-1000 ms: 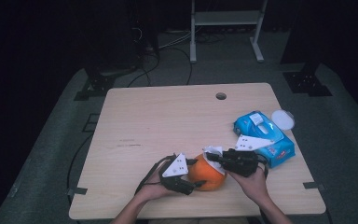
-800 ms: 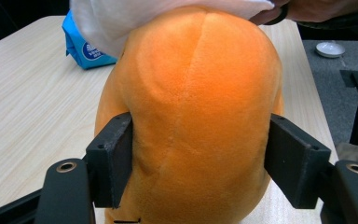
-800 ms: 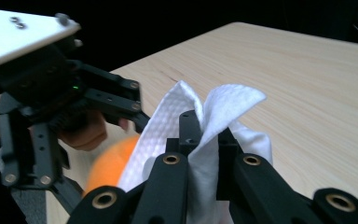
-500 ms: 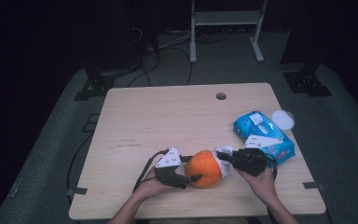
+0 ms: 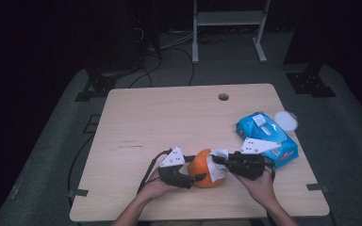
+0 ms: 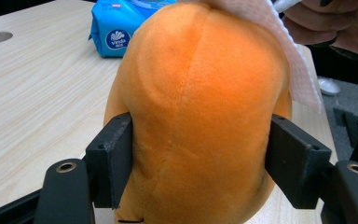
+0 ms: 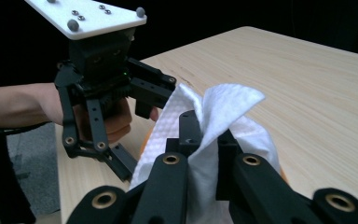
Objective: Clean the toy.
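An orange plush fruit (image 5: 201, 170) stands upright near the table's front edge. My left gripper (image 5: 197, 173) is shut on it, one jaw pressing each side of its lower half (image 6: 200, 116). My right gripper (image 5: 215, 160) comes in from the right and is shut on a crumpled white wipe (image 7: 214, 112). The wipe (image 5: 218, 165) lies against the top right of the fruit, and it hangs over the fruit's upper right side (image 6: 291, 46) in the left gripper view. A hand holds each gripper.
A blue pack of wipes (image 5: 264, 136) lies to the right of the fruit, close behind the right hand, with a white round lid (image 5: 286, 120) just beyond it. The wooden table (image 5: 169, 122) has a cable hole (image 5: 223, 97) at the back.
The right gripper and its wipe have shifted slightly to the right over the fruit. The left gripper keeps its hold in nearly the same place.
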A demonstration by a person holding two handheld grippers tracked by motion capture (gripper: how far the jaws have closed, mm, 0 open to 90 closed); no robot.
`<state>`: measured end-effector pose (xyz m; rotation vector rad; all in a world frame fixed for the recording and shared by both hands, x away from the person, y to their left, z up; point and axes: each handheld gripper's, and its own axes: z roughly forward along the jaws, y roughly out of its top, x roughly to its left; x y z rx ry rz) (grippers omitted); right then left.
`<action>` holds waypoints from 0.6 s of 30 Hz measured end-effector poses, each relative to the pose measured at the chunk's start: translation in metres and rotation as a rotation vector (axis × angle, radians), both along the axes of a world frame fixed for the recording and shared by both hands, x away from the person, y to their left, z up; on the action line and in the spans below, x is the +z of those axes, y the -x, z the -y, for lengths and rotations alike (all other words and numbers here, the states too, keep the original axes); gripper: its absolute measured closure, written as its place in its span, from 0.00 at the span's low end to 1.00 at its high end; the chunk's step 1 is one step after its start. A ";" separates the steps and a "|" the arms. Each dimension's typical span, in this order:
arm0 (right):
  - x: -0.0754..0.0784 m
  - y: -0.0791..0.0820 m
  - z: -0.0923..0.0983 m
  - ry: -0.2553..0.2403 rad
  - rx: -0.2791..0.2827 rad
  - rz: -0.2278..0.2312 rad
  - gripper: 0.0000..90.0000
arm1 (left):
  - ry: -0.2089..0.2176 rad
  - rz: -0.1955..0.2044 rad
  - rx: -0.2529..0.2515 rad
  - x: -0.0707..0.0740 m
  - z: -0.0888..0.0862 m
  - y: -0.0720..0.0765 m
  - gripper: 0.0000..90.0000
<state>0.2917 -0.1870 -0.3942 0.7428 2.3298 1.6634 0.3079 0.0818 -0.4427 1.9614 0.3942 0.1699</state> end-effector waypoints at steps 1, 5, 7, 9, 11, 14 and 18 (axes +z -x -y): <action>0.000 -0.001 0.001 -0.002 -0.006 0.000 0.95 | 0.006 -0.005 0.000 0.000 -0.001 -0.001 0.34; -0.004 -0.008 0.011 -0.006 -0.051 -0.025 0.95 | 0.007 -0.005 -0.005 -0.001 -0.002 -0.001 0.34; -0.013 -0.015 0.021 0.008 -0.096 -0.060 0.95 | 0.007 -0.007 -0.007 -0.001 -0.003 -0.001 0.34; -0.016 -0.016 0.025 0.003 -0.104 -0.080 0.95 | 0.009 -0.006 -0.009 -0.001 -0.002 -0.001 0.34; -0.016 -0.015 0.024 0.006 -0.103 -0.076 0.95 | 0.009 -0.004 -0.008 0.000 -0.001 -0.001 0.34; -0.010 -0.010 0.018 0.009 -0.094 -0.044 0.95 | 0.006 0.004 -0.003 0.001 0.000 0.000 0.35; -0.002 -0.004 0.008 -0.005 -0.066 -0.011 0.95 | 0.004 0.011 0.000 0.002 0.004 0.001 0.36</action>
